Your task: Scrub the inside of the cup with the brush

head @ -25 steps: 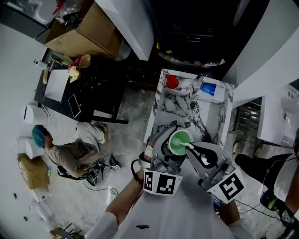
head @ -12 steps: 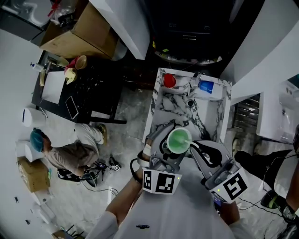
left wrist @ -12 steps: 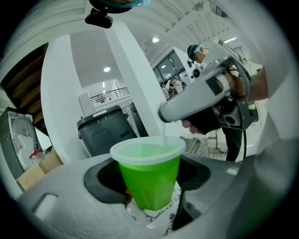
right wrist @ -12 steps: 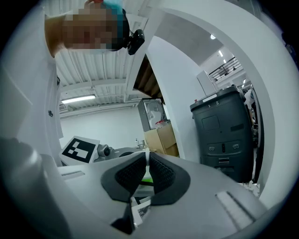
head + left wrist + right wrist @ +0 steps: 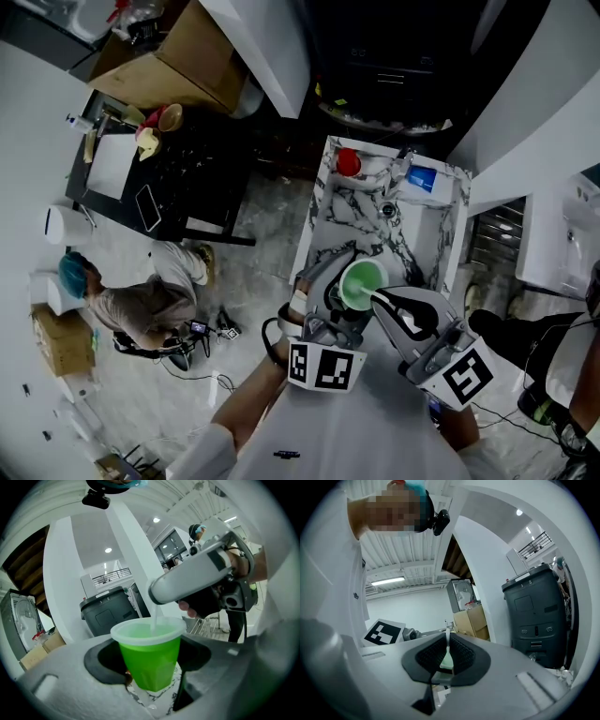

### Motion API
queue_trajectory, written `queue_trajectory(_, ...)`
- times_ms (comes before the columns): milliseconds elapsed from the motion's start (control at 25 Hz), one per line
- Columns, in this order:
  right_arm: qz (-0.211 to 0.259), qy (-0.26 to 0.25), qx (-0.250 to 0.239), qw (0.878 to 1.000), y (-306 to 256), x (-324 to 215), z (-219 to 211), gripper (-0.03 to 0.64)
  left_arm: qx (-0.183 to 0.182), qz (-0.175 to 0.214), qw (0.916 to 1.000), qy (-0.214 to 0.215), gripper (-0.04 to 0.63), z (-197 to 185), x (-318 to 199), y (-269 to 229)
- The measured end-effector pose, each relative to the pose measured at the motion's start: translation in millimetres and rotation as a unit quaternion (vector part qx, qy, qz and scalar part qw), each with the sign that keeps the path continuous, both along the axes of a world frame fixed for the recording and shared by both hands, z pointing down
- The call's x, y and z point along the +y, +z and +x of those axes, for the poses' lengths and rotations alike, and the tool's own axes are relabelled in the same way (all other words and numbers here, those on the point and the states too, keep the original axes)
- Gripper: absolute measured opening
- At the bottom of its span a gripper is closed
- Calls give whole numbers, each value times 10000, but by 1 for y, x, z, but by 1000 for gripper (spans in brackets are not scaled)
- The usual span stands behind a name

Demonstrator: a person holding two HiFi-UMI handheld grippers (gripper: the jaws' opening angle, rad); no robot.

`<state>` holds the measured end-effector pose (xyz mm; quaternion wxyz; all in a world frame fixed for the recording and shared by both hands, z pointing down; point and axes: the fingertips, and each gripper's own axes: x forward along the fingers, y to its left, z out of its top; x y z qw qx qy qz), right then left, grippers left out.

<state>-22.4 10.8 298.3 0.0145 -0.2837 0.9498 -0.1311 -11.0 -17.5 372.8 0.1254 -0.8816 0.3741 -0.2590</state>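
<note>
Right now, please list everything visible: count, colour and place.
cup: one, green, centre of head view
brush: one, white, stem reaching into the cup
table: one, white marble, dark veins, below the cup
red item: one, red, table's far end
blue item: one, blue, table's far end
bin: one, dark grey, behind the cup
cardboard box: one, brown, upper left
other person: one, teal cap, crouched on floor
left gripper: one, grey, shut on the cup
right gripper: one, grey, shut on the brush

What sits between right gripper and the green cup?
Only the thin white brush handle, running from the right gripper down into the green plastic cup; clearest in left gripper view.
</note>
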Motion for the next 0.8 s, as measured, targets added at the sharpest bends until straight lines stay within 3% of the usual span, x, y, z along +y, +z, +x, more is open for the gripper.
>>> queue_trajectory(400,138,276,325,9990,3,-9,2,28,-10,47,10000,-75,305,-9,6,-1)
queue_trajectory(800,63,-54,453,9989,5,9,4,28,12,28,10000,-71,302,-7,1,-3)
